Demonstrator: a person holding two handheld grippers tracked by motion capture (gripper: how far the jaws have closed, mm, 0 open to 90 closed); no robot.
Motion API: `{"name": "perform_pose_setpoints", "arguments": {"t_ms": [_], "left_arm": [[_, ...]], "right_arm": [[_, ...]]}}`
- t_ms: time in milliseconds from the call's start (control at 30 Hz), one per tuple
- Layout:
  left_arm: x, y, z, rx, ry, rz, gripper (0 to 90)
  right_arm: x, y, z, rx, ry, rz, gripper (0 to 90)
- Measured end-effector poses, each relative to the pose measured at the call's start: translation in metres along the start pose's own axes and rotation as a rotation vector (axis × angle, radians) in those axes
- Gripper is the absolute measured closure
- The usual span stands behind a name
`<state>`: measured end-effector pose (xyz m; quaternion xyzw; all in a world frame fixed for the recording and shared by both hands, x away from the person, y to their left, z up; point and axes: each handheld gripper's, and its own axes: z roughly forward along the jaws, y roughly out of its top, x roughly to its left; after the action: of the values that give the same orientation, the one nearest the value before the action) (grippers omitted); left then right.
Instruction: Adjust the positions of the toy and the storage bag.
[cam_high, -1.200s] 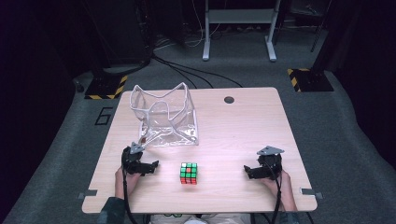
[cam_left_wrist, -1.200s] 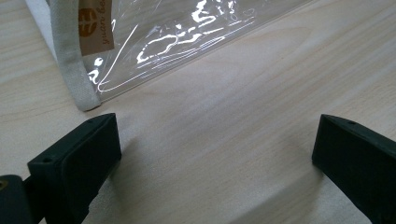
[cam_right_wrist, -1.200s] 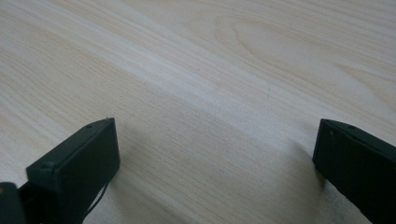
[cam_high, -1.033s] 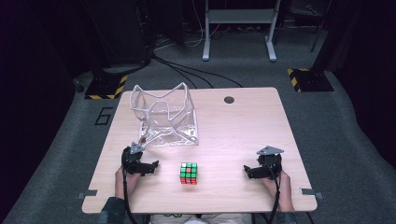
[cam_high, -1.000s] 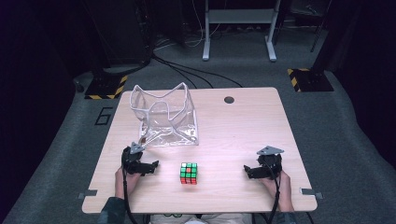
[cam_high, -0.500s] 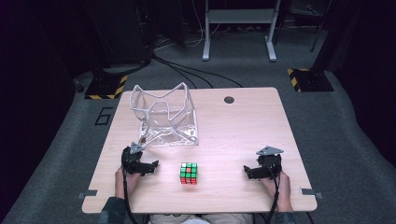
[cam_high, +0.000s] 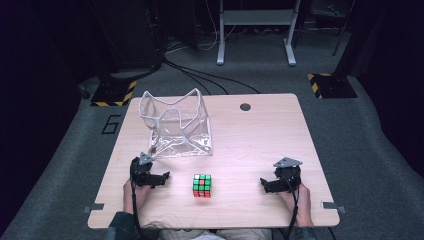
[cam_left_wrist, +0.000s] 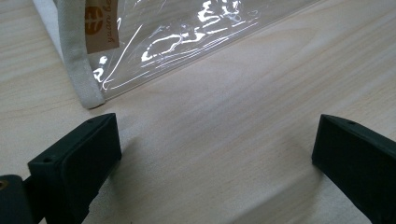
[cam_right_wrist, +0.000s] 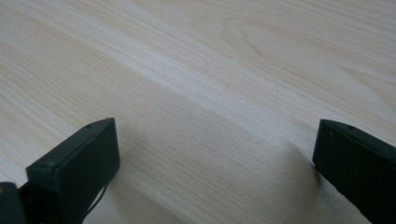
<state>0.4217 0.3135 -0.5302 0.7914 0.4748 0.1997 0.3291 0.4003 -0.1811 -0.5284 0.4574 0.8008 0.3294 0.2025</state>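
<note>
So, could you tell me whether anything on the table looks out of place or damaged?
Nothing looks damaged or spilled. The clear plastic bag stands open but slumped, its white-trimmed rim buckled unevenly. The puzzle cube sits squarely on the table, colours scrambled. The left gripper and right gripper rest open and empty.

Lab/test bay, grey carpet floor (cam_high: 350, 145), hazard-taped stand feet (cam_high: 327, 84), loose cables (cam_high: 200, 75)

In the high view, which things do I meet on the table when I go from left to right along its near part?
left gripper → puzzle cube → right gripper
</note>
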Motion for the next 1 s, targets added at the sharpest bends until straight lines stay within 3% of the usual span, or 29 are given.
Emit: {"name": "perform_pose_setpoints", "arguments": {"t_ms": [233, 533, 667, 1000], "left_arm": [[0.001, 0.0, 0.0, 0.006, -0.003, 0.012, 0.9], [0.001, 0.0, 0.0, 0.005, -0.003, 0.008, 0.9], [0.001, 0.0, 0.0, 0.005, -0.003, 0.009, 0.9], [0.0, 0.0, 0.0, 0.006, -0.001, 0.007, 0.9]], "right_arm": [[0.002, 0.0, -0.001, -0.004, 0.002, -0.035, 0.2], [0.004, 0.001, -0.002, -0.014, -0.005, -0.042, 0.0], [0.006, 0.002, -0.004, -0.033, 0.036, -0.027, 0.0], [0.021, 0.009, -0.004, -0.042, 0.075, -0.057, 0.0]]}}
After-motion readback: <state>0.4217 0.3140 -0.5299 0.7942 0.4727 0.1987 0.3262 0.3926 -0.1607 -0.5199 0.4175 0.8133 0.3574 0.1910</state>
